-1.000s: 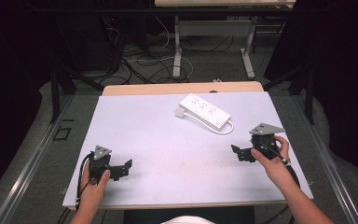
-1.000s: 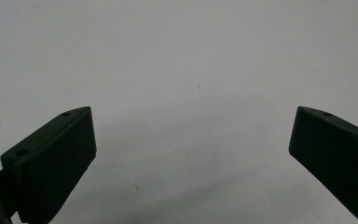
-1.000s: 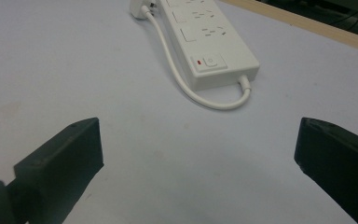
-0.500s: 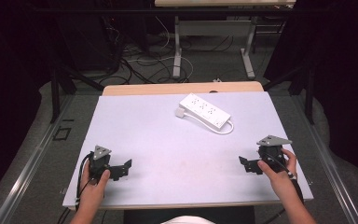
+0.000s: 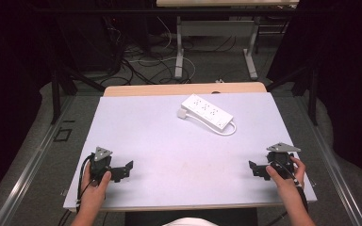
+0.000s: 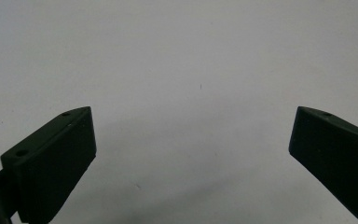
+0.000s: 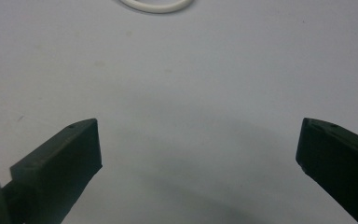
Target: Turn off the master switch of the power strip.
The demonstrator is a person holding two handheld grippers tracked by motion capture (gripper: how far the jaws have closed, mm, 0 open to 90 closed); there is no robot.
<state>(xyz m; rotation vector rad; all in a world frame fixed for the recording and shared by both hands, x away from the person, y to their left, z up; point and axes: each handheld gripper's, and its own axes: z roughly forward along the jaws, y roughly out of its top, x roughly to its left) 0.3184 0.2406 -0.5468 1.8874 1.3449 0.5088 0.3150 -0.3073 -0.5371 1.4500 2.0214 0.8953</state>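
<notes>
Right gripper pulled back toward counter edge, both jaws wide, empty; power strip rigid, light—grab across its narrow body.

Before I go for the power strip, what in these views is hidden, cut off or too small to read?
- Power strip, high view: too small to count sockets or read any switch.
- Its white cable, right gripper view: cut off by the top edge.
- Right gripper, high view: partly covered by the hand.
- Left gripper, left gripper view: jaws cut off by the bottom and side edges.
</notes>
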